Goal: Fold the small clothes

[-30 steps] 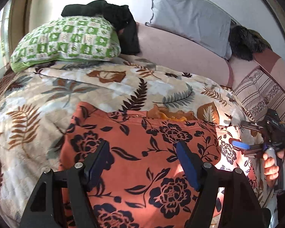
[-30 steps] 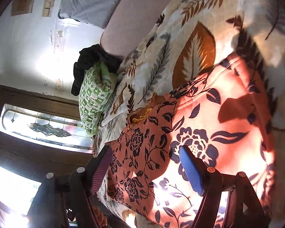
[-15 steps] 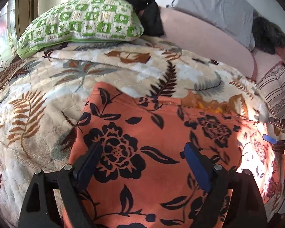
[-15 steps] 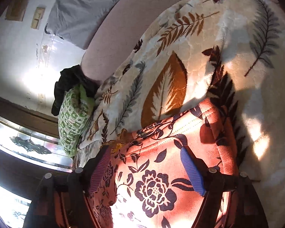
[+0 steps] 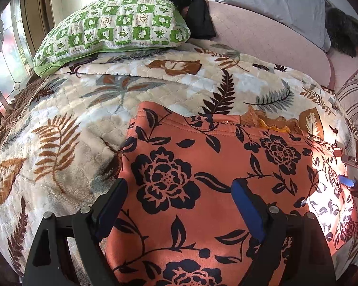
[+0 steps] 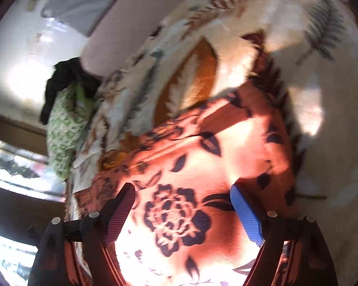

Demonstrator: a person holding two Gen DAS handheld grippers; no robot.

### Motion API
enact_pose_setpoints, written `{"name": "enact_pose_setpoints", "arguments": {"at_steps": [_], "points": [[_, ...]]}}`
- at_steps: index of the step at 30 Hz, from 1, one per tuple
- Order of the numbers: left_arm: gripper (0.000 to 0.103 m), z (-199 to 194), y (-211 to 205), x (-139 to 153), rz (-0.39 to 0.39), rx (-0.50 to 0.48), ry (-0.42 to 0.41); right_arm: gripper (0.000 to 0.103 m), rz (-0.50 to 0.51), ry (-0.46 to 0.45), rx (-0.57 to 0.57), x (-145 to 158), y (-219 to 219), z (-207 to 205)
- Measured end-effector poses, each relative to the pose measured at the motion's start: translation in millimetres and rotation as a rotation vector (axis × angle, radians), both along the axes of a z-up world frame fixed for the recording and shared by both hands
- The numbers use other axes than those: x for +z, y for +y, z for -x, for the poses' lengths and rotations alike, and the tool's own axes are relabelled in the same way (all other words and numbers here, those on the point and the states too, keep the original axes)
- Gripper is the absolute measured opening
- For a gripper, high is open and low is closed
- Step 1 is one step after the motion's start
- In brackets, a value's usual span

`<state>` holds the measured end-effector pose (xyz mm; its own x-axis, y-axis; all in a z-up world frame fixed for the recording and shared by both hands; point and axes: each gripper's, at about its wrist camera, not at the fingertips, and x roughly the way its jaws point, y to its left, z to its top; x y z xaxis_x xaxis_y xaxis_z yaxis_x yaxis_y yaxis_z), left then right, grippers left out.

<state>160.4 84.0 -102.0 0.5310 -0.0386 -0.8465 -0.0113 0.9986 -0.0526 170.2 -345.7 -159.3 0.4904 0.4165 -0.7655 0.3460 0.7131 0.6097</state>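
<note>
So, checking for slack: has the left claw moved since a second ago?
Yes. The left claw has come forward and down over the orange garment, nearer the green pillow.

The orange garment is a soft, matt cloth with a printed black flower pattern and a stitched hem. The blanket under it is a thick, fluffy cloth with quilted lines. The green pillow has a smooth printed cotton cover. The left gripper is of matt black plastic with small metal screws. The pads of the right gripper look like ribbed rubber.
</note>
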Motion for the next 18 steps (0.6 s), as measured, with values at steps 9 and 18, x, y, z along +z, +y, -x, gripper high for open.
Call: {"name": "enact_pose_setpoints", "arguments": {"at_steps": [9, 18], "points": [[0.089, -2.3, 8.0, -0.8, -0.009, 0.029, 0.007, 0.083, 0.046, -0.06, 0.032, 21.8, 16.6, -14.8], [0.089, 16.7, 5.8, 9.5, 0.033, 0.036, -0.022, 0.082, -0.052, -0.198, -0.068, 69.4, 8.6, 51.6]]}}
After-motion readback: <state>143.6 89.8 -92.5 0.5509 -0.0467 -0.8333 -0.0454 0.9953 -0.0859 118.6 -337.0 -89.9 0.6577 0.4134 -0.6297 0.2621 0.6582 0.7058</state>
